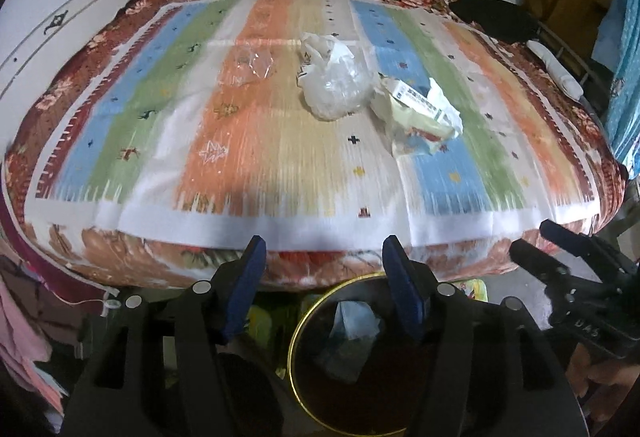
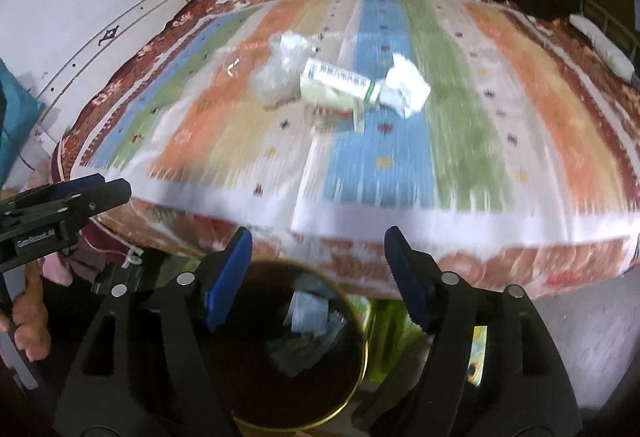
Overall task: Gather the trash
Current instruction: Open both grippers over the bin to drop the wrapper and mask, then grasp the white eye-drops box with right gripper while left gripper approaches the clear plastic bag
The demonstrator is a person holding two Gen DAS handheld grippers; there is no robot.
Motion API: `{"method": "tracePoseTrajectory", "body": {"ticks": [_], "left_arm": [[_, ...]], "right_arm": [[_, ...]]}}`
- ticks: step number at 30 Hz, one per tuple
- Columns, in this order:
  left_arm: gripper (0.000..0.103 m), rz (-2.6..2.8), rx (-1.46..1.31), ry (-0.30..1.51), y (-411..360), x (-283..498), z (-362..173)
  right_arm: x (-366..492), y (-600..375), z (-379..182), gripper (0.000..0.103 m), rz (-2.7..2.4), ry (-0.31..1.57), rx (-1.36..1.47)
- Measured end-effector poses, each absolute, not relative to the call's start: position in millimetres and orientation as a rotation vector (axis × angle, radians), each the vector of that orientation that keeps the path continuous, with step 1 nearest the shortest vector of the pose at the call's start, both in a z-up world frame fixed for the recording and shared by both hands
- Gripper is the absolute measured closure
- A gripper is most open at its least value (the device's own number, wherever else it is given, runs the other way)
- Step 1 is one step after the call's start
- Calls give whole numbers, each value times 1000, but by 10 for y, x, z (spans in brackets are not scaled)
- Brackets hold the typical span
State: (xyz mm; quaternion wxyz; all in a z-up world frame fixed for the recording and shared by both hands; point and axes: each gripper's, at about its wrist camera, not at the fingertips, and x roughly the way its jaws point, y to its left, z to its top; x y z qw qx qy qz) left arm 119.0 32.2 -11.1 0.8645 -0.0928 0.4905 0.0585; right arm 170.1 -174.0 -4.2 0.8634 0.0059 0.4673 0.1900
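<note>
On the striped bed cover (image 1: 280, 165) lie a clear wrapper (image 1: 254, 67), a white plastic bag (image 1: 332, 77) and a crushed carton with crumpled paper (image 1: 420, 109). The right wrist view shows the bag (image 2: 280, 73), the carton (image 2: 340, 81) and the paper (image 2: 404, 85). Below the bed's near edge stands a dark bin with a gold rim (image 1: 296, 333) (image 2: 362, 357), with pale trash inside (image 1: 352, 333) (image 2: 308, 313). My left gripper (image 1: 324, 249) (image 2: 114, 185) and right gripper (image 2: 319, 241) (image 1: 534, 237) hang over the bin, both open with nothing between their fingers.
A black cloth (image 1: 492, 15) and a white roll (image 1: 556, 69) lie at the bed's far right corner. Pink fabric (image 1: 24, 337) hangs at the lower left. A person's hand (image 2: 28, 333) holds the left gripper. A white wall stands behind the bed.
</note>
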Motion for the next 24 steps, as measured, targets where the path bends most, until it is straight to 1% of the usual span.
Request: {"method": "tracePoseTrajectory", "body": {"ticks": [3,7,12,16,24], "left_arm": [[42,129,-200,1051,388,1326,-132],[37,121,-210,1052,434,1512,-111],[36,140,-173,1034,443,1758,-97],[34,159,-158,1025,496,1966,-103],[34,188,-199,1034,717,2332,-206]], "right_arm": [[1839,-1710,14,33,405,970,8],[1996,-1666,77,29,425,960,-3],[2162,-1574,127,24,420,938,-45],[2305,-1466,182,18,422,897,-96],[2629,-1165,101,18,422,859,-228]]}}
